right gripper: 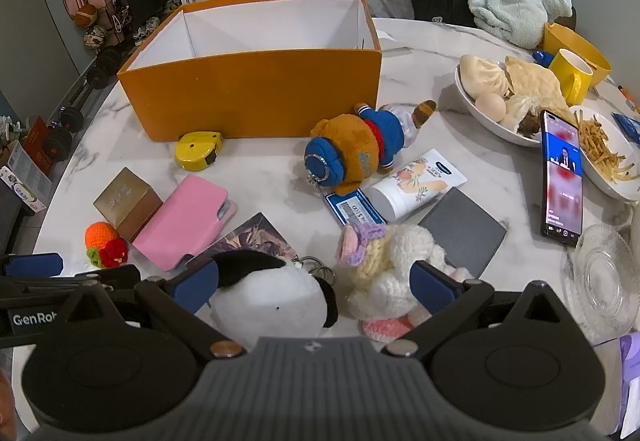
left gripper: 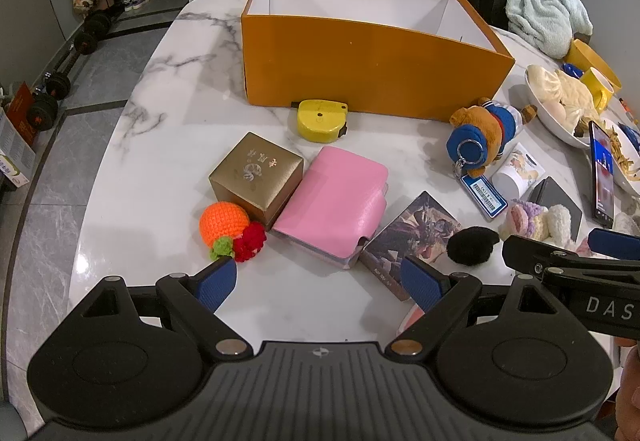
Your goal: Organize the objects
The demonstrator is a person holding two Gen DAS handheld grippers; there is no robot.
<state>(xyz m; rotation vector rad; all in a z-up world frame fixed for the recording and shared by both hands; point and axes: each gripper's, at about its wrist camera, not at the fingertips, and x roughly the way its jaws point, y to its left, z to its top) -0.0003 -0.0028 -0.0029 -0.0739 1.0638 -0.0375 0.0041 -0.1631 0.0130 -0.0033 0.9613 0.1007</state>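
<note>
An open, empty orange box (left gripper: 360, 81) (right gripper: 256, 97) stands on the marble table. In front of it lie a yellow tape measure (left gripper: 322, 121), a gold cube box (left gripper: 256, 175), a pink wallet (left gripper: 332, 205), a crocheted orange (left gripper: 224, 223), a picture card (left gripper: 416, 237) and a brown plush bear (right gripper: 356, 157). My left gripper (left gripper: 320, 283) is open and empty, just short of the wallet. My right gripper (right gripper: 316, 285) is open above a black-and-white plush (right gripper: 272, 293) and a crocheted bunny (right gripper: 392, 261), touching neither.
A lotion tube (right gripper: 416, 185), a barcode tag (right gripper: 352, 207) and a grey pad (right gripper: 464, 231) lie by the bear. A phone (right gripper: 562, 177), a bowl of buns (right gripper: 472, 101), a plate of fries (right gripper: 608, 157), a yellow mug (right gripper: 570, 75) and glassware (right gripper: 604, 277) crowd the right side.
</note>
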